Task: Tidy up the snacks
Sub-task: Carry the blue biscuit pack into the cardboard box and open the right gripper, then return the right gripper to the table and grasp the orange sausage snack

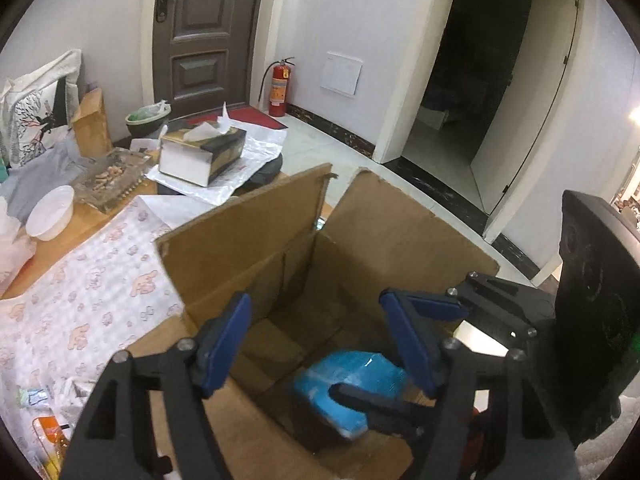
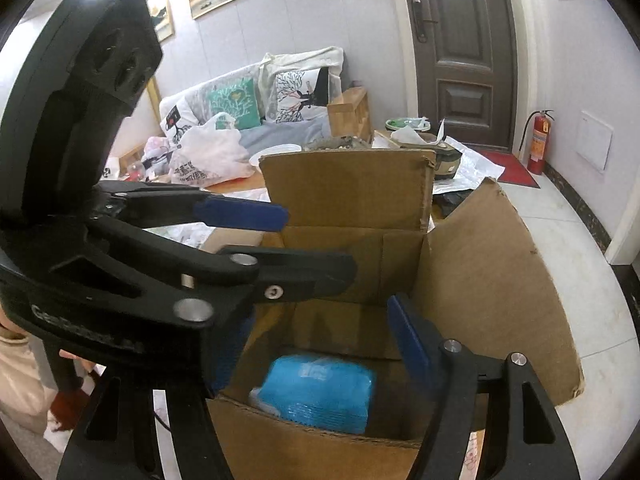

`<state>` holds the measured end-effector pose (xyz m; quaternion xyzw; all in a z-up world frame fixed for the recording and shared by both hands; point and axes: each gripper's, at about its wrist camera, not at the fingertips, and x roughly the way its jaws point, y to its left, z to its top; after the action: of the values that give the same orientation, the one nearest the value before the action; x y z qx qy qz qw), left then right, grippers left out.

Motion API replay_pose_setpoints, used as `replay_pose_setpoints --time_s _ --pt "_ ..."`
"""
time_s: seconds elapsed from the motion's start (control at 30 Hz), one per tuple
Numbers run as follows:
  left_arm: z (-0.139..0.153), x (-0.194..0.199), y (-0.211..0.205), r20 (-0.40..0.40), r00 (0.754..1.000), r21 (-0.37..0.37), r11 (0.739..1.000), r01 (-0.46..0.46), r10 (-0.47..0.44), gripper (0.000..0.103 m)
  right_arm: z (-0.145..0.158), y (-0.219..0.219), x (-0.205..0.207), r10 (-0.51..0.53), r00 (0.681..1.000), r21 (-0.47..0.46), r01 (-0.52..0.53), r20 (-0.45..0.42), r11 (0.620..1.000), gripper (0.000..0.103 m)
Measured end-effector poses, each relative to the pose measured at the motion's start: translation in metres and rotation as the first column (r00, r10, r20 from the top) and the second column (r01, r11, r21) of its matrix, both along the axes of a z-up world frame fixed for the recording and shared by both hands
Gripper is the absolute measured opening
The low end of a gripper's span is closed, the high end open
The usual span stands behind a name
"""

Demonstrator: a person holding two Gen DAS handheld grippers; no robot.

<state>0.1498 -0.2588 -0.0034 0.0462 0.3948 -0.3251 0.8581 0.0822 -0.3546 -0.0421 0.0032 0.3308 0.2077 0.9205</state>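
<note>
**Two grippers above an open carton holding a blue snack pack**

A brown corrugated cardboard box (image 2: 472, 280), flaps standing up, sits on a table under a quilted, pink-printed cloth (image 1: 80, 288). On the box floor lies a glossy, crinkled blue snack pack (image 2: 320, 390), soft and roughly rectangular. The left gripper (image 1: 320, 344) hangs over the opening, black arms with flat blue pads (image 1: 226, 344) spread apart, grasping nothing. The right gripper (image 2: 316, 344) is likewise released, its pads clear of the pack. A tissue box (image 1: 204, 152) stands farther back.
</note>
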Motion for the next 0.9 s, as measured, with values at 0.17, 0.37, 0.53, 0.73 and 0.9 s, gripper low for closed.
replay_pose_setpoints --time_s 0.17,0.37,0.53,0.73,0.9 --pt "0.011 -0.011 0.02 0.03 0.999 -0.015 1.0 -0.016 0.017 0.074 0.008 0.01 -0.004 -0.002 1.0 -0.021 0.003 0.015 1.0 0.078" --pt "0.029 -0.034 0.055 0.081 0.995 -0.035 0.998 -0.054 0.057 0.08 0.023 0.033 -0.014 0.015 0.999 -0.059 -0.012 0.048 0.998 0.087" --pt "0.043 -0.054 0.097 0.117 0.988 -0.064 0.993 -0.097 0.104 0.081 0.034 0.064 -0.025 0.054 0.995 -0.096 -0.046 0.078 0.994 0.093" --pt "0.05 -0.077 0.164 0.169 0.964 -0.065 0.978 -0.198 0.206 0.081 0.042 0.119 -0.034 0.114 0.989 -0.146 -0.099 0.099 0.984 0.095" --pt "0.039 -0.089 0.234 0.172 0.938 -0.064 0.953 -0.295 0.302 0.081 0.036 0.18 -0.034 0.193 0.979 -0.177 -0.179 0.061 0.968 0.095"
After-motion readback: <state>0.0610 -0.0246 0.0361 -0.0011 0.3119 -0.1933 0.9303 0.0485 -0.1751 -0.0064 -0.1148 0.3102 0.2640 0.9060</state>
